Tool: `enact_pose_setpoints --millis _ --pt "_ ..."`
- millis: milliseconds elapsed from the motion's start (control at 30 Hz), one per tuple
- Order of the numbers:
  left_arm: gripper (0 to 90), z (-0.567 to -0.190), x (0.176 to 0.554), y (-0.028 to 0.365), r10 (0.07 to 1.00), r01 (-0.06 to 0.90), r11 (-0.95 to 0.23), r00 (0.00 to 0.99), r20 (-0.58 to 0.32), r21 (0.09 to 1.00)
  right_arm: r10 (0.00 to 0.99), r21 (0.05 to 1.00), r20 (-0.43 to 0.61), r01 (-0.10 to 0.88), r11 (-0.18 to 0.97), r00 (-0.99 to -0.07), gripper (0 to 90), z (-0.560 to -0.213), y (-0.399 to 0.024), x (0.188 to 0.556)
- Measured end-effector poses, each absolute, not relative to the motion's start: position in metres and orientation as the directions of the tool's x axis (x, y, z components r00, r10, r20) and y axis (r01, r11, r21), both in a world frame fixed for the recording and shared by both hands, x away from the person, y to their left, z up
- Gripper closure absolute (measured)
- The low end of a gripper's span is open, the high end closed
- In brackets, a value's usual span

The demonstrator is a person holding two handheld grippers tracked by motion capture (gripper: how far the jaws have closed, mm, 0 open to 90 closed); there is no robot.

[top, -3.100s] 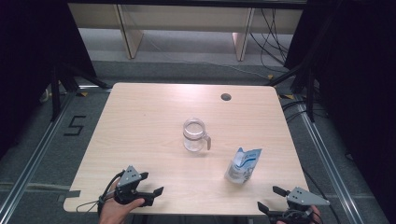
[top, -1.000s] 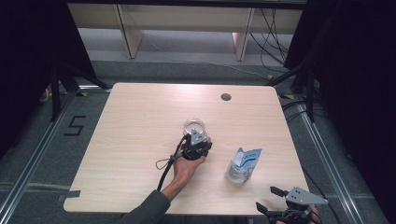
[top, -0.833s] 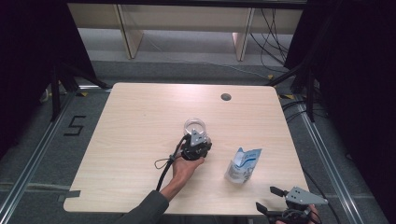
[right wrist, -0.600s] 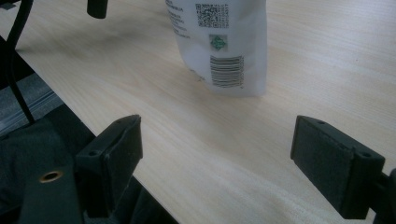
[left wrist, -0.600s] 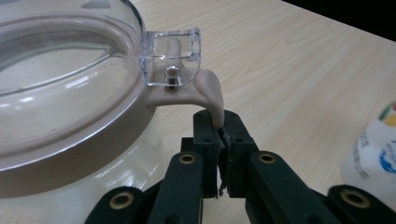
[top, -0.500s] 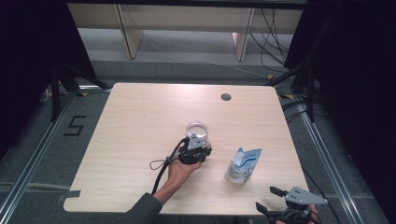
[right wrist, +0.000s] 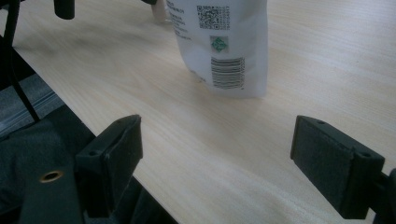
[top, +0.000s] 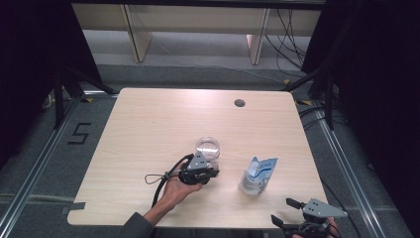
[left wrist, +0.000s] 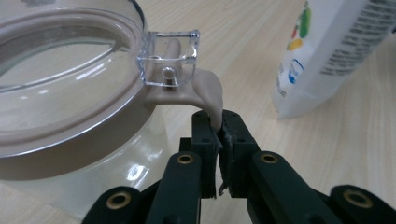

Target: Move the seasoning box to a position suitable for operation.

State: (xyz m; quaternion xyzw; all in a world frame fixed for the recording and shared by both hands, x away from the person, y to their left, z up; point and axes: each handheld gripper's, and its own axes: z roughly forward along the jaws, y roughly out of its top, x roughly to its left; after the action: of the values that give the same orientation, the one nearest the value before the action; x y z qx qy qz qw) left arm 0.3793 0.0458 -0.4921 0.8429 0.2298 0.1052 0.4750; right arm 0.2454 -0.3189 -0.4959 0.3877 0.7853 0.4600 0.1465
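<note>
Glass jar [left wrist: 65,88], seemingly empty, stands with its beige tab [left wrist: 208,95] pinched by the left gripper [left wrist: 218,140].

the upper half and the whole left of the counter [top: 148,124] lie bare, easy passage there. centre frame, the glass jar [top: 207,148] blocks, with the left claw [top: 204,173] pressed right up to it. the white pouch [top: 257,174] stands just right, leaving a narrow lane between; bare wood separates it from the right claw [top: 289,210] at lower right.
</note>
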Motion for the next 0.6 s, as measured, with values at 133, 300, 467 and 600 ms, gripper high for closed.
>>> enact_pose_setpoints --millis 133,300,467,600 --pt "84.7 -0.492 0.373 0.051 0.453 0.271 -0.448 0.89 -0.045 0.852 0.743 0.836 0.127 0.474 0.276 -0.657 17.7 -0.496 -0.319 0.245" --pt "85.0 -0.493 0.369 0.054 0.394 0.251 -0.46 0.917 -0.058 0.852 0.742 0.837 0.123 0.471 0.279 -0.659 17.7 -0.496 -0.319 0.246" --pt "85.0 -0.493 0.359 0.059 0.34 0.212 -0.473 0.939 -0.045 0.855 0.742 0.836 0.126 0.473 0.278 -0.659 17.7 -0.496 -0.319 0.245" --pt "85.1 -0.493 0.354 0.061 0.327 0.207 -0.474 0.944 -0.047 0.856 0.741 0.839 0.124 0.469 0.277 -0.66 17.7 -0.496 -0.319 0.246"
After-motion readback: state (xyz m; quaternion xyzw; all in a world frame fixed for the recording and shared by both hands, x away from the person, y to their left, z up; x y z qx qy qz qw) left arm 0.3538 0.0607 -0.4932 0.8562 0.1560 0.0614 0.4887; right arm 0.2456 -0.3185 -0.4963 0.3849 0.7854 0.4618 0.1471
